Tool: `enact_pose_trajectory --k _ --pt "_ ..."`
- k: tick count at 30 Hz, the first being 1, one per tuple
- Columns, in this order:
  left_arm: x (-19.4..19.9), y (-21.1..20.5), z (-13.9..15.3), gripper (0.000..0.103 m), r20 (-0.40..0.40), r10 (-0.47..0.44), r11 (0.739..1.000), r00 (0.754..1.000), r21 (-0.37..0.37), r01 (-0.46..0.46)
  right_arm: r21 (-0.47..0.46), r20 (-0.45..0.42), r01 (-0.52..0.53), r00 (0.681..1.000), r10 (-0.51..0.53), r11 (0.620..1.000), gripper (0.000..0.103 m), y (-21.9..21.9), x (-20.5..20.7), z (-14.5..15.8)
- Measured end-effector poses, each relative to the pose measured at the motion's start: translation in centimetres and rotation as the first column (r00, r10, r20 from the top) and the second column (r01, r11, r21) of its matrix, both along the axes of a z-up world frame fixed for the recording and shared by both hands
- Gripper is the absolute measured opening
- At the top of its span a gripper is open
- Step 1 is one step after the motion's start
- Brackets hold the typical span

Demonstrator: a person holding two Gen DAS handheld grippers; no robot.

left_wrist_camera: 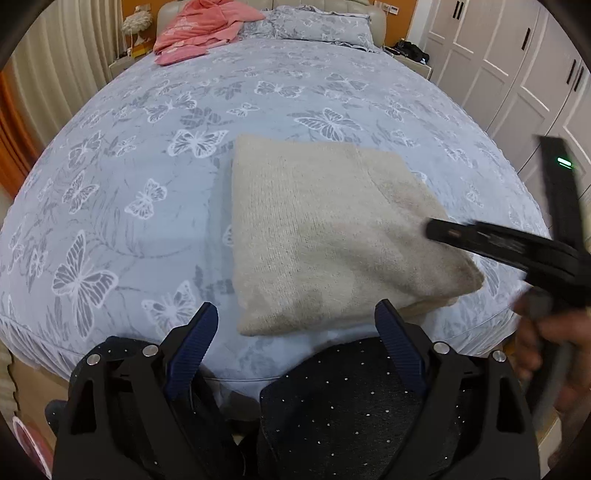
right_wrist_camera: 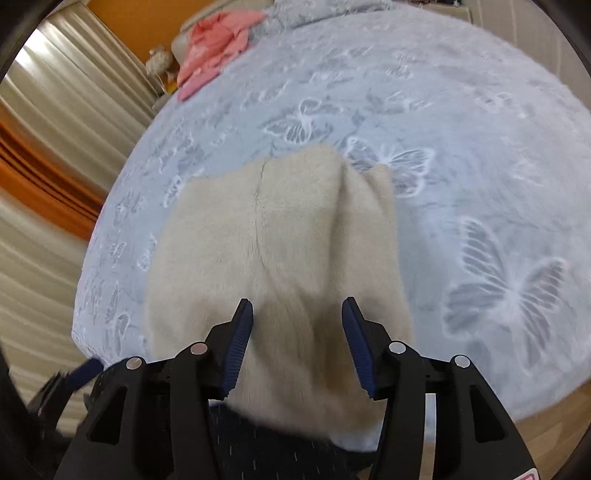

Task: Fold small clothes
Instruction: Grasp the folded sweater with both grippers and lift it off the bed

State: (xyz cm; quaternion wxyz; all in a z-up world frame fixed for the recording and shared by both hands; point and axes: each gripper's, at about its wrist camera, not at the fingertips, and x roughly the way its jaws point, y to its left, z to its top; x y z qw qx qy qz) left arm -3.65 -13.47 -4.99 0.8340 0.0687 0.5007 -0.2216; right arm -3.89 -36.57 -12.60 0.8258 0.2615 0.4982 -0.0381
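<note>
A folded beige knit garment (left_wrist_camera: 325, 236) lies on the butterfly-print bed (left_wrist_camera: 147, 155) near its front edge. My left gripper (left_wrist_camera: 295, 314) is open and empty, just short of the garment's near edge. My right gripper (right_wrist_camera: 297, 314) is open, hovering over the garment (right_wrist_camera: 266, 240); nothing sits between its pads. It shows in the left wrist view (left_wrist_camera: 480, 240) as a blurred black tool over the garment's right side.
Pink clothes (left_wrist_camera: 203, 26) lie at the bed's far left by the headboard, also in the right wrist view (right_wrist_camera: 214, 48). Pillows (left_wrist_camera: 317, 22) sit at the head. White wardrobes (left_wrist_camera: 517, 74) stand on the right, curtains (left_wrist_camera: 55, 74) on the left.
</note>
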Motion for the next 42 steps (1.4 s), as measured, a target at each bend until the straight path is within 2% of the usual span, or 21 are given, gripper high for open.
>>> enact_pose_trajectory --k 1,2,3,6,8,12,13,16,17,19,20,21,22,26,29,33,35,36,37,39,42 --pt "0.1 0.0 0.0 0.084 0.0 -0.002 1.0 1.0 0.003 0.002 0.018 -0.016 0.002 1.0 -0.001 1.0 0.043 -0.1 0.8 -0.7" --pt "0.1 -0.1 -0.1 0.084 0.002 -0.001 1.0 1.0 0.012 0.001 0.037 -0.026 -0.004 1.0 0.005 0.999 0.018 -0.4 1.5 -1.4" --pt "0.2 -0.1 -0.2 0.084 0.002 -0.001 1.0 1.0 0.018 0.001 0.034 -0.02 -0.019 1.0 0.019 0.999 0.013 -0.6 1.8 -1.5" --pt "0.7 -0.1 -0.6 0.084 -0.009 0.005 1.0 1.0 0.031 -0.005 0.024 0.096 -0.001 0.995 -0.001 1.0 0.011 -1.3 1.2 1.5" --pt "1.1 -0.1 -1.0 0.084 -0.017 0.009 0.999 1.0 0.036 -0.008 0.041 0.114 0.049 0.992 -0.053 0.998 0.011 -2.6 0.1 1.8" --pt "1.6 -0.4 -1.9 0.084 -0.039 0.011 0.999 0.999 0.044 -0.01 0.044 -0.031 0.085 0.996 -0.084 0.995 0.013 -3.7 -0.1 -3.7" --pt "1.7 -0.5 -2.1 0.084 -0.042 0.011 0.999 0.999 0.05 -0.009 0.048 -0.032 0.08 0.996 -0.079 0.996 0.013 -3.6 -0.2 -4.4" --pt "1.9 -0.6 -2.2 0.084 -0.051 0.005 0.998 0.999 0.058 -0.002 0.085 0.003 0.106 0.994 -0.107 0.991 0.019 -3.9 -0.6 -3.3" --pt "2.0 -0.6 -2.2 0.084 -0.058 0.006 0.998 0.998 0.055 -0.003 0.107 0.011 0.125 0.992 -0.127 0.986 0.025 -4.2 -0.9 -2.6" --pt "2.7 -0.1 -2.1 0.085 -0.085 0.014 1.0 0.996 0.017 -0.013 0.097 0.037 0.158 0.986 -0.162 0.983 0.042 -4.5 -1.6 -1.2" --pt "3.4 0.4 -1.9 0.086 -0.104 0.032 0.999 0.994 -0.024 -0.034 0.072 0.072 0.178 0.981 -0.183 0.981 0.059 -4.9 -2.4 -0.2" --pt "4.1 0.8 -1.8 0.089 -0.12 0.051 0.997 0.991 -0.055 -0.058 0.053 0.084 0.185 0.978 -0.189 0.981 0.07 -5.3 -2.7 0.0" --pt "4.9 1.2 -1.9 0.089 -0.138 0.071 0.993 0.988 -0.084 -0.084 0.025 0.087 0.187 0.978 -0.188 0.982 0.073 -5.5 -3.1 0.2" --pt "9.6 2.3 -4.1 0.091 -0.291 0.154 0.96 0.944 -0.181 -0.212 0.037 -0.015 0.145 0.989 -0.145 0.989 0.074 -6.1 -2.1 -1.9" --pt "12.4 2.3 -6.9 0.091 -0.375 0.189 0.944 0.908 -0.184 -0.273 0.185 -0.059 0.171 0.985 -0.162 0.968 0.078 -6.7 -1.8 -4.9" --pt "14.0 1.3 -10.4 0.096 -0.493 0.134 0.934 0.86 -0.226 -0.276 0.383 -0.096 0.249 0.968 -0.23 0.89 0.081 -7.1 -1.9 -8.3" --pt "14.5 1.4 -12.6 0.095 -0.6 0.104 0.904 0.793 -0.276 -0.327 0.396 -0.081 0.269 0.963 -0.259 0.878 0.079 -6.9 -2.0 -8.7" --pt "14.7 1.6 -13.3 0.094 -0.639 0.101 0.882 0.762 -0.297 -0.367 0.398 -0.08 0.272 0.962 -0.262 0.876 0.066 -6.9 -2.1 -8.7" --pt "14.8 1.9 -13.7 0.089 -0.672 0.098 0.852 0.734 -0.324 -0.411 0.411 -0.075 0.264 0.964 -0.256 0.873 0.058 -6.8 -2.0 -8.7" --pt "14.7 1.8 -13.4 0.066 -0.686 0.074 0.841 0.724 -0.347 -0.415 0.419 -0.079 0.273 0.961 -0.264 0.866 0.046 -6.8 -2.5 -8.1" --pt "14.2 1.3 -11.1 0.047 -0.64 0.043 0.862 0.767 -0.364 -0.353 0.372 -0.038 0.248 0.967 -0.252 0.894 0.037 -6.3 -2.7 -5.3"
